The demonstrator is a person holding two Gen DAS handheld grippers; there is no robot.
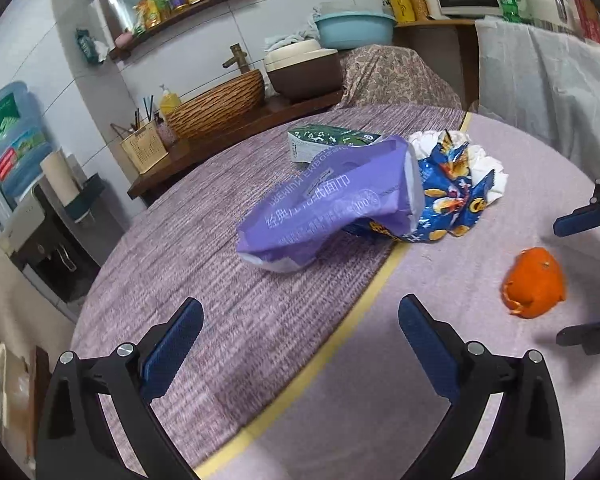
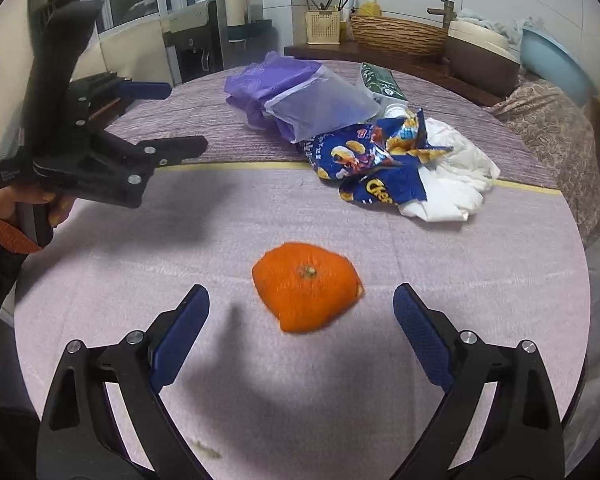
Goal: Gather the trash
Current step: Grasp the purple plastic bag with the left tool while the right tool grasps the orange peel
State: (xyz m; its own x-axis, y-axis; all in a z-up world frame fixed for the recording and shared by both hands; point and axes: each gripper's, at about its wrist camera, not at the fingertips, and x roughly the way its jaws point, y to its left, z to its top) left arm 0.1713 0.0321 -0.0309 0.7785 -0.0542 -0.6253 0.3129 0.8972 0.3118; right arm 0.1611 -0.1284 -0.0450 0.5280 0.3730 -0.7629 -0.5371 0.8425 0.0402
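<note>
Right wrist view: the right gripper hovers with fingers spread wide, the orange peel on the table between them, untouched. The left gripper is spread too, empty. Beyond lie a purple tissue bag, seemingly empty, a crumpled blue snack bag and white tissue.

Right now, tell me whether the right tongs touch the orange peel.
Apart. The right wrist view shows the right tongs open, bare cloth between each finger and the orange peel.
</note>
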